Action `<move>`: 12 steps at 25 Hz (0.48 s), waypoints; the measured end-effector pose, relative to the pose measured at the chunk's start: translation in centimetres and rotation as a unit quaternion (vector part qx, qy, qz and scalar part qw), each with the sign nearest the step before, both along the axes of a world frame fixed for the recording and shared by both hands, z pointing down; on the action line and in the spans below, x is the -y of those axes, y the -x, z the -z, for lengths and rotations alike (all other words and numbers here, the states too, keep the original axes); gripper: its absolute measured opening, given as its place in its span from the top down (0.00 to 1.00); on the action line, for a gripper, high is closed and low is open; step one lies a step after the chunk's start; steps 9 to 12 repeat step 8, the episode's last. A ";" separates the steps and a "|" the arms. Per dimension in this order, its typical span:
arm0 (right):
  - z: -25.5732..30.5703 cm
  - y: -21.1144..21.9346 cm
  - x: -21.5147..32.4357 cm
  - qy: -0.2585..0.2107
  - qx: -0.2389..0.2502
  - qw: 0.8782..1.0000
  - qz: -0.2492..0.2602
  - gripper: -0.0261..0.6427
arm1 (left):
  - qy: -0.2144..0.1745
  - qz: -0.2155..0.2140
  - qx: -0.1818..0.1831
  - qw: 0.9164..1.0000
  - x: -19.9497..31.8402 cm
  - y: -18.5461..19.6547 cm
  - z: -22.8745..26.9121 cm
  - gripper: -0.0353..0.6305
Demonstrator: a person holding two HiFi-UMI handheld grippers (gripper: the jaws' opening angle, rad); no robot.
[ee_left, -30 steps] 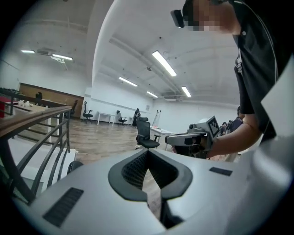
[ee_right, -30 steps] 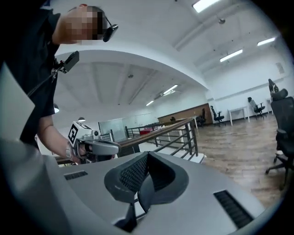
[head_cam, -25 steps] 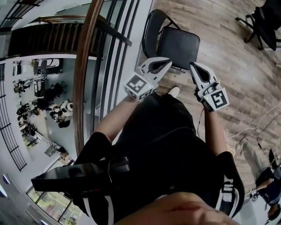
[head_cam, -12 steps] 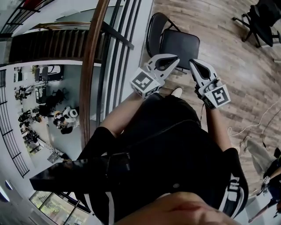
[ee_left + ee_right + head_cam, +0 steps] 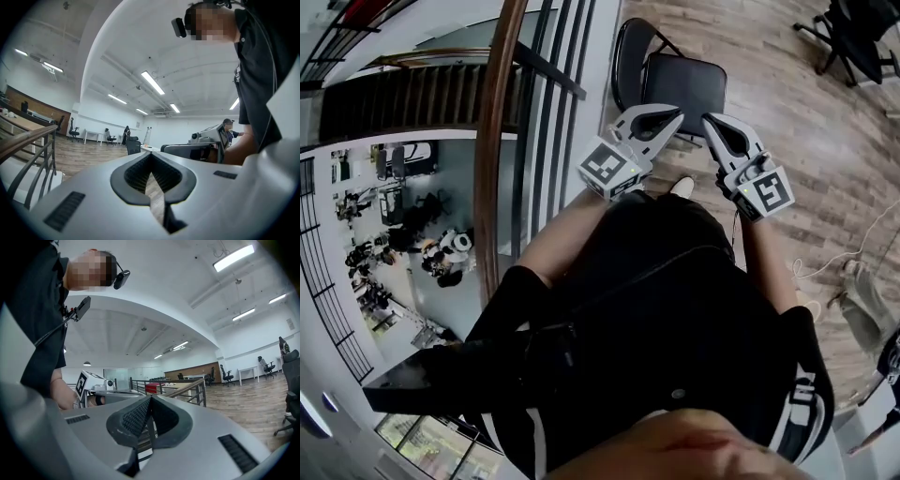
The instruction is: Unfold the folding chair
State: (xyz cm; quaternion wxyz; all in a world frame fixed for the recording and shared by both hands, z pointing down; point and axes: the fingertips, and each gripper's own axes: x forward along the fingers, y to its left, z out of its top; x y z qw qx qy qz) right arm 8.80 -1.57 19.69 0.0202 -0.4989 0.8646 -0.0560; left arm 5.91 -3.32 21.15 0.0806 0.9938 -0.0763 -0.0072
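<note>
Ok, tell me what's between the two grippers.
Head view: between the left gripper and the right gripper show only wood floor and a white shoe toe. The chair sits just past their tips.

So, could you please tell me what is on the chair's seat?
The seat shows bare black padding, nothing on it. The left gripper and right gripper cover its near edge, so that strip cannot be checked.

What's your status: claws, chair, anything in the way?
Left claw and right claw both shut, empty, near the folding chair. Chair stands on floor, seat looks down. Railing close beside it.
</note>
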 end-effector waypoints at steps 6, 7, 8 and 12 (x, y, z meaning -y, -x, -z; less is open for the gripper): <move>-0.1 0.5 -0.4 -0.002 -0.001 1.000 0.001 0.95 | 0.000 -0.004 -0.001 1.000 -0.4 0.1 0.0 0.94; 0.0 0.6 -0.5 -0.001 -0.002 1.000 0.001 0.95 | 0.000 -0.005 0.000 1.000 -0.5 0.2 0.1 0.94; 0.1 0.8 -0.6 -0.001 -0.002 1.000 0.001 0.95 | 0.000 -0.005 0.001 1.000 -0.6 0.3 0.1 0.94; 0.1 0.8 -0.6 -0.001 -0.002 1.000 0.001 0.95 | 0.000 -0.005 0.001 1.000 -0.6 0.3 0.1 0.94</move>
